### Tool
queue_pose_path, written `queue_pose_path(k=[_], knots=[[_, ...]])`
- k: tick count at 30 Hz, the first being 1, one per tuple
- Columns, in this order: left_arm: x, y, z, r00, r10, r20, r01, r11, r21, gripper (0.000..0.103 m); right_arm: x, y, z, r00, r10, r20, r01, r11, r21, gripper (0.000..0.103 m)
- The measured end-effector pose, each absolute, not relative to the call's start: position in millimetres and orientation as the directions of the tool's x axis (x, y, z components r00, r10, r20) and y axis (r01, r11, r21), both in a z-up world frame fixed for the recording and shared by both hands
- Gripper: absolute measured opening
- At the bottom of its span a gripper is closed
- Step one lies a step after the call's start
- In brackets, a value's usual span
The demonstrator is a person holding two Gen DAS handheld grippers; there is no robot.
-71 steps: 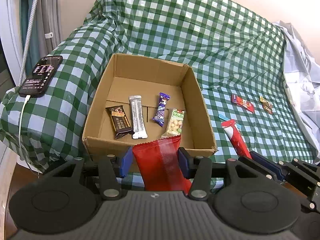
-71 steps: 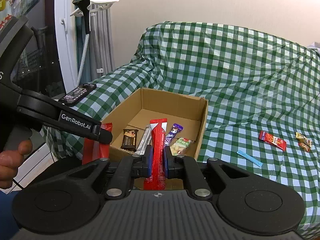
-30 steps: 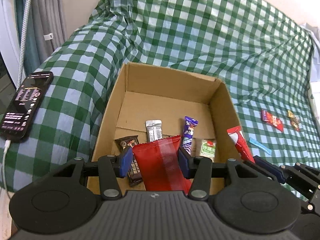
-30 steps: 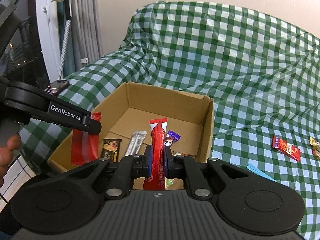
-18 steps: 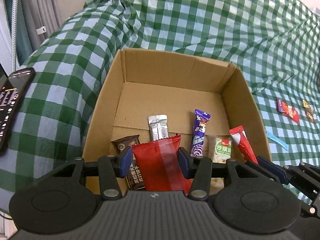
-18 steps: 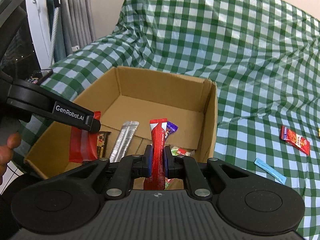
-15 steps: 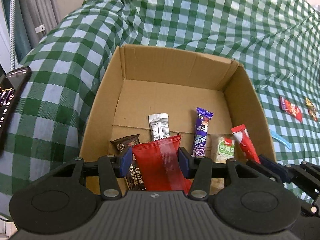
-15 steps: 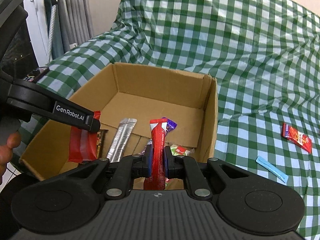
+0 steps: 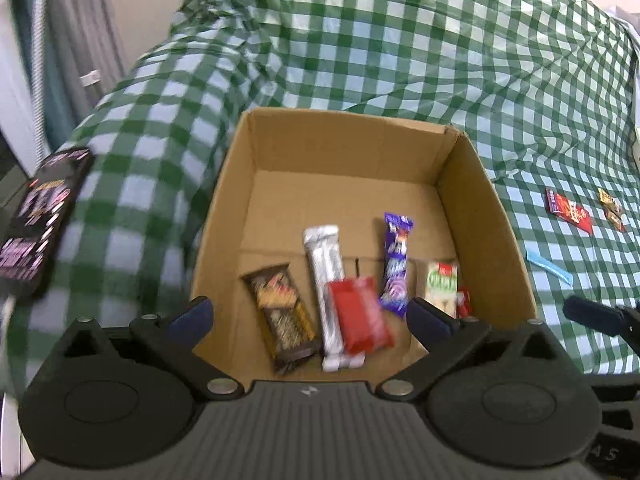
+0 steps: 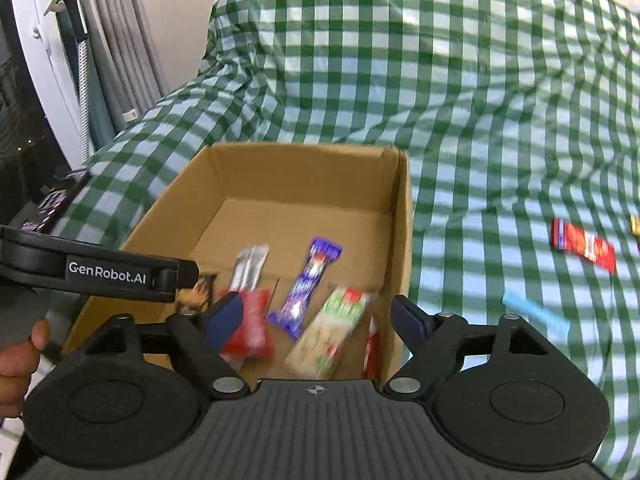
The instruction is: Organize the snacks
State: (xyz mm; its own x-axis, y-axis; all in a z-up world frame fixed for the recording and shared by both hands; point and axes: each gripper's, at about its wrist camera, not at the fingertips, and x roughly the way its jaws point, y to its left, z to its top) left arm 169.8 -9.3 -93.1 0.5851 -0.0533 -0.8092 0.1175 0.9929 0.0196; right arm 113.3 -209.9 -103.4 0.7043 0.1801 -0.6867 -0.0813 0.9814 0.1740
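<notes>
Legible writing was limited to "GenRobot.AI" in white on the black arm of the left gripper (image 10: pixel 208 300), read in the right wrist view. Wrapper print on the snacks was too blurred to read, as was the lit screen of the phone (image 9: pixel 38 216) on the checked cloth (image 9: pixel 400 40).

The left gripper (image 9: pixel 310 316) stood with its jaws spread wide, having just been opening, and nothing was between its pads. The red packet (image 9: pixel 360 316) lay free on the floor of the cardboard box (image 9: pixel 344 140), below and between the spread fingers, partly over the silver bar (image 9: pixel 326 264). A brown bar (image 9: pixel 280 316) lay to its left, a purple bar (image 9: pixel 396 264) to its right.

The right gripper (image 10: pixel 318 316) likewise had its jaws apart, just opened, with nothing clamped. The red stick (image 10: pixel 372 344) it faced lay inside the box against the right wall, mostly hidden beside the green-and-white packet (image 10: pixel 332 328). In the left wrist view only a red end (image 9: pixel 464 304) showed there.

Outside the box, on the cloth to the right, remained a red wrapper (image 9: pixel 568 210), a blue stick (image 9: pixel 548 266) and two small gold-brown sweets (image 9: pixel 612 208)
</notes>
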Motion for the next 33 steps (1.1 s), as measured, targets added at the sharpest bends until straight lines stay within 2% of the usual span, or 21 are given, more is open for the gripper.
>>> queue_pose_path(k=[6,14,33], knots=[[116,9,-81,0.562,-0.044,-0.826,0.053,0.998,-0.017,0.103,60,-196,-90,0.694,0.19,-0.694,-0.079,0.979,0.188,0.091],[59,6,-67,0.593,-0.033,-0.805,0.039,0.999,-0.012,0.103,8,-183,-67,0.726,0.19,-0.661,-0.106,0.98,0.167,0.096],[5,2,-31,0.691,0.005,-0.723,0.01,1.0,0.016,0.103,-57,-186,-37,0.815,0.158,-0.557,-0.11,0.987,0.119,0.098]])
